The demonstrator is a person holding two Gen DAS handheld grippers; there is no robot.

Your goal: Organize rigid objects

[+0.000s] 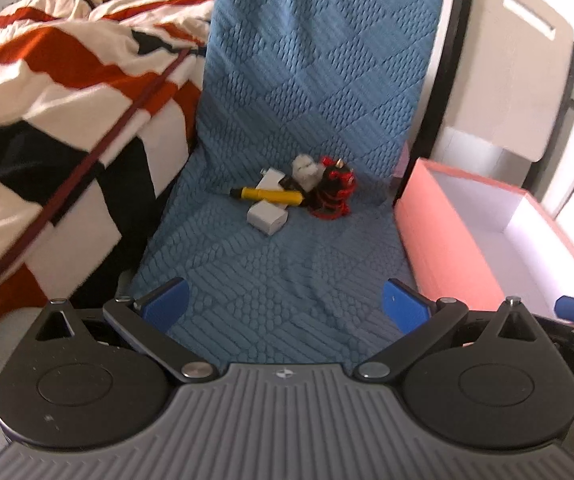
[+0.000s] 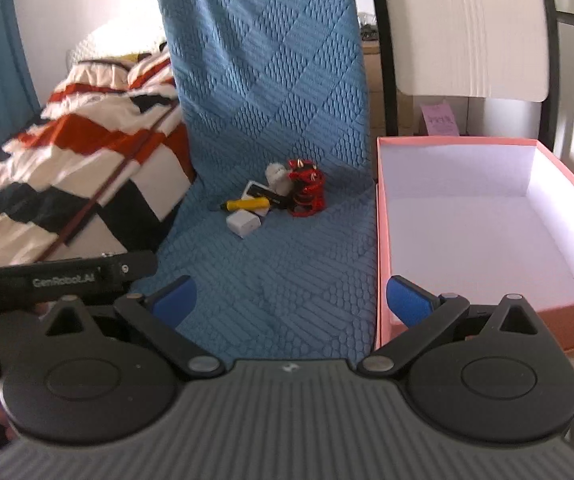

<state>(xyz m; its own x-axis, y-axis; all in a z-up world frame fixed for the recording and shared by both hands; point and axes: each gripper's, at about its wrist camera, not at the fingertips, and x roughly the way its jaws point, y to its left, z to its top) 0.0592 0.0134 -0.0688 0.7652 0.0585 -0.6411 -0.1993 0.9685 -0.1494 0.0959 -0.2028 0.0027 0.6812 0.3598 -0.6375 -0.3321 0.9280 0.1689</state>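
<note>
With both grippers, left (image 1: 285, 306) and right (image 2: 291, 300), held spread and empty, the yellow tool (image 1: 267, 195) at 12 o'clock is best gripped mid-barrel, then carried to the box (image 2: 381, 240) at 2 o'clock

The only readable text is "GenRobot.AI", printed in pale letters on the black body of the left gripper (image 2: 63, 280) in the right wrist view. A pink note (image 2: 441, 119) behind the chairs carries marks too small to read.
</note>
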